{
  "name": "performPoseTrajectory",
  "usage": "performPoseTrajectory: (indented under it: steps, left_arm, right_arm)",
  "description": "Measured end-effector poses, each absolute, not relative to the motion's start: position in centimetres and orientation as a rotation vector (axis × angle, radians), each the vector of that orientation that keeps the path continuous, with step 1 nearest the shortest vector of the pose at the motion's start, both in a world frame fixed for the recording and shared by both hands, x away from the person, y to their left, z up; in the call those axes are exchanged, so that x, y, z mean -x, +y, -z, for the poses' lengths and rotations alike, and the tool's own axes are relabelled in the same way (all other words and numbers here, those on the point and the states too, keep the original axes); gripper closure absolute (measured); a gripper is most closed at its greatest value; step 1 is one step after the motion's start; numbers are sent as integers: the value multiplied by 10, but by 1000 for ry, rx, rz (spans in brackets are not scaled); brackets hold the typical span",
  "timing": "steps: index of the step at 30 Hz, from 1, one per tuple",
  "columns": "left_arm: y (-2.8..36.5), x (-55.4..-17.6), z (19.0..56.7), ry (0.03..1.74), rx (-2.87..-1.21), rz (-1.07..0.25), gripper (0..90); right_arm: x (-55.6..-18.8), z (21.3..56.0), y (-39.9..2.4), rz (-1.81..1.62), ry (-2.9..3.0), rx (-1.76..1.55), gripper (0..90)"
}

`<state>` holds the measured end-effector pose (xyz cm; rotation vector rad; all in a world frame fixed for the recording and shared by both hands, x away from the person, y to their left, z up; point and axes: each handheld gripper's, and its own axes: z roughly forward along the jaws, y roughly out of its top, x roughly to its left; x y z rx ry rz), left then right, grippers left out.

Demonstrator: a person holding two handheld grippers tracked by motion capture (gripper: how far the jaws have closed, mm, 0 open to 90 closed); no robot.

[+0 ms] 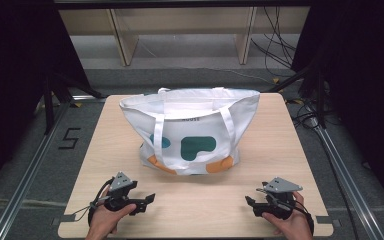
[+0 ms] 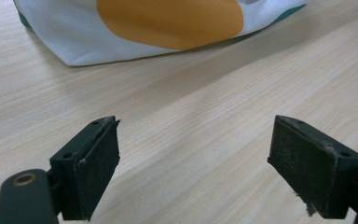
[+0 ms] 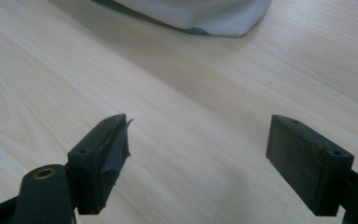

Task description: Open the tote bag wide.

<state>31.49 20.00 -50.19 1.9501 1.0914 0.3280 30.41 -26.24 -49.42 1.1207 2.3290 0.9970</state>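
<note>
A white tote bag (image 1: 192, 130) with teal and orange patches stands upright and open at the middle of the wooden table (image 1: 280, 145), its two handles hanging down its front. My left gripper (image 1: 149, 202) rests low over the table's near left, held by a hand, jaws open and empty. My right gripper (image 1: 250, 203) sits at the near right, also open and empty. In the left gripper view the bag's orange patch (image 2: 170, 21) lies ahead, past my left gripper (image 2: 193, 154). In the right gripper view the bag's corner (image 3: 205, 16) lies ahead of my right gripper (image 3: 198, 154).
Bare wood lies between the two grippers and the bag. Metal rails (image 1: 27, 175) run along both sides of the table. Behind the table stand wooden shelf legs (image 1: 125, 40) and loose cables (image 1: 280, 45) on the floor.
</note>
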Motion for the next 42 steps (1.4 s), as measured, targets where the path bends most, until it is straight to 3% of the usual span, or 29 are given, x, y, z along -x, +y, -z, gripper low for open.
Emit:
performPoseTrajectory:
  steps: [13, 21, 27, 29, 31, 32, 34, 36, 37, 38, 39, 40, 42]
  left_arm:
    - [201, -315, 501, 1059, -2001, -325, 152]
    - [197, -314, 501, 1083, -1961, -322, 152]
    - [197, -315, 499, 1055, -1940, -293, 166]
    - [196, -314, 499, 1053, -1939, -296, 215]
    - [195, -314, 497, 1066, -1932, -290, 221]
    - [196, -316, 497, 1046, -1937, -279, 285]
    - [195, -316, 493, 1044, -1936, -284, 298]
    - [196, -317, 489, 1037, -1927, -290, 390]
    - [197, -317, 485, 1034, -1934, -295, 514]
    - [197, -317, 482, 1017, -1926, -307, 514]
    - [198, -318, 480, 1006, -1917, -315, 644]
    - [200, -318, 476, 993, -1913, -313, 644]
    - [200, -321, 468, 973, -1919, -333, 812]
  right_arm:
    - [-301, 493, -260, -992, 2315, -1180, 223]
    - [-303, 491, -261, -1018, 2311, -1131, 269]
    - [-304, 483, -260, -1038, 2314, -1091, 372]
    - [-307, 476, -257, -1050, 2307, -1066, 465]
    - [-308, 473, -256, -1056, 2303, -1048, 499]
    - [-311, 469, -255, -1057, 2300, -1007, 537]
    - [-311, 467, -254, -1057, 2305, -1020, 573]
    - [-314, 464, -253, -1065, 2302, -982, 628]
    - [-315, 457, -250, -1084, 2302, -982, 708]
    - [-315, 457, -250, -1084, 2302, -982, 708]
    - [-320, 449, -250, -1091, 2292, -911, 767]
    - [-320, 449, -250, -1091, 2292, -911, 767]
    - [-327, 433, -245, -1110, 2279, -859, 840]
